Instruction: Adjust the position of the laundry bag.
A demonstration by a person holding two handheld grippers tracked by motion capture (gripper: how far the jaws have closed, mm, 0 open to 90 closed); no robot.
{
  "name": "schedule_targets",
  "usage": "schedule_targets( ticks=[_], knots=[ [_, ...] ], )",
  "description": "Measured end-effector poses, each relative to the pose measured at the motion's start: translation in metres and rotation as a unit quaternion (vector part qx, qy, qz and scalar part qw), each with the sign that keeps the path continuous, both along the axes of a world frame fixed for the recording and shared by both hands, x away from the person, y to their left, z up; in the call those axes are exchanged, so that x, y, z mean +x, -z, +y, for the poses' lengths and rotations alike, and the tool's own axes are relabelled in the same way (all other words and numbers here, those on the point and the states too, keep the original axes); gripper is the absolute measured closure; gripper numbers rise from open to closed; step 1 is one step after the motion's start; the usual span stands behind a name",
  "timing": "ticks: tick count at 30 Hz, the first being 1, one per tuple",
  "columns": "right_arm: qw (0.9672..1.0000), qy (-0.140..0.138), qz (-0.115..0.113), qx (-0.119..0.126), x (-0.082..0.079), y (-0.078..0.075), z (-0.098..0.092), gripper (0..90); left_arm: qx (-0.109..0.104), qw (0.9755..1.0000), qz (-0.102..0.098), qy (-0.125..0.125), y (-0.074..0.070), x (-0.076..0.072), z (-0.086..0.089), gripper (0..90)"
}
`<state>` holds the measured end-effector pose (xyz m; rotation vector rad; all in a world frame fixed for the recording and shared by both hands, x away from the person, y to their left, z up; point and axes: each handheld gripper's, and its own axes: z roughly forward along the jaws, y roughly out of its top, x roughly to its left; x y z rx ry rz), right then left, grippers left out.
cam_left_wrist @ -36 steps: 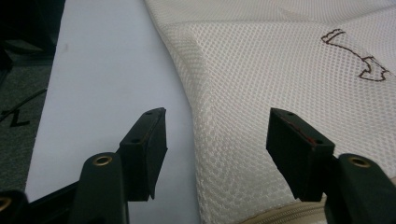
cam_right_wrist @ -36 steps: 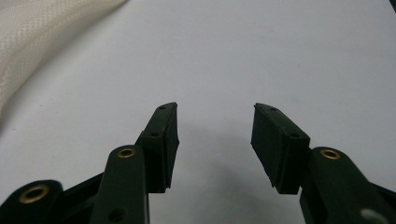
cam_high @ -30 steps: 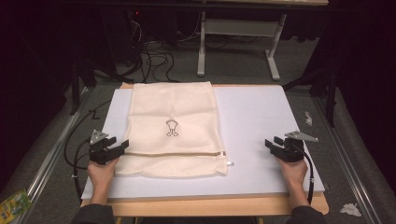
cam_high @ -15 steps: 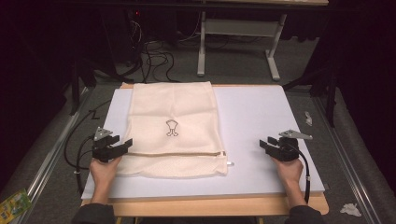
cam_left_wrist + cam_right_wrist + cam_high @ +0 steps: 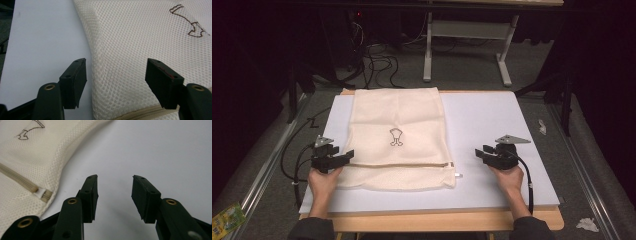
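Note:
A cream mesh bag [image 5: 407, 115] with a small dark emblem lies flat on the white board [image 5: 492, 115], its zipper [image 5: 402, 165] running across near the front. My left gripper [image 5: 346, 156] sits at the bag's left edge by the zipper. It is open, its jaws have just been opening, and in the left gripper view [image 5: 116, 62] the mesh [image 5: 140, 32] lies under the gap, unpinched. My right gripper [image 5: 479, 152] hovers open over bare board just right of the zipper's end [image 5: 41, 193]. Its jaws [image 5: 115, 178] have just been closing with nothing between them.
The board rests on a wooden table whose front edge [image 5: 432, 220] is near the person's forearms. Cables [image 5: 377, 60] and a metal desk frame [image 5: 462, 40] stand on the floor behind. Crumpled paper [image 5: 587, 225] lies at the floor's right, a green packet [image 5: 224, 217] at the left.
The right gripper has slid left across the board toward the bag's zipper end. The left gripper has stayed at the bag's left edge.

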<state>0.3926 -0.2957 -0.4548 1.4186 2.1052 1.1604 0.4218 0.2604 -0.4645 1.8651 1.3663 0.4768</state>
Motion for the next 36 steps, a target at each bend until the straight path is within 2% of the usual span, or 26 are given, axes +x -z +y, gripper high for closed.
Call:
schedule_targets(
  ticks=[8, 22, 30, 36],
  knots=[
    [0.9991, -0.032, 0.027, 0.002, 0.009, 0.000, 0.024, 57.4, -0.001, 1.0000, 0.007, 0.001, 0.002, 0.005, -0.003, 34.1],
    [0.9965, -0.067, 0.050, 0.006, 0.021, 0.002, 0.059, 56.1, 0.004, 0.9998, 0.019, 0.002, 0.005, 0.012, -0.009, 35.8],
    [0.9938, -0.087, 0.070, 0.006, 0.029, 0.006, 0.078, 55.2, 0.003, 0.9996, 0.028, 0.004, 0.006, 0.014, -0.009, 40.3],
    [0.9922, -0.090, 0.085, 0.010, 0.034, 0.010, 0.087, 57.7, 0.007, 0.9993, 0.037, 0.007, 0.008, 0.016, -0.009, 45.0]
  ],
)
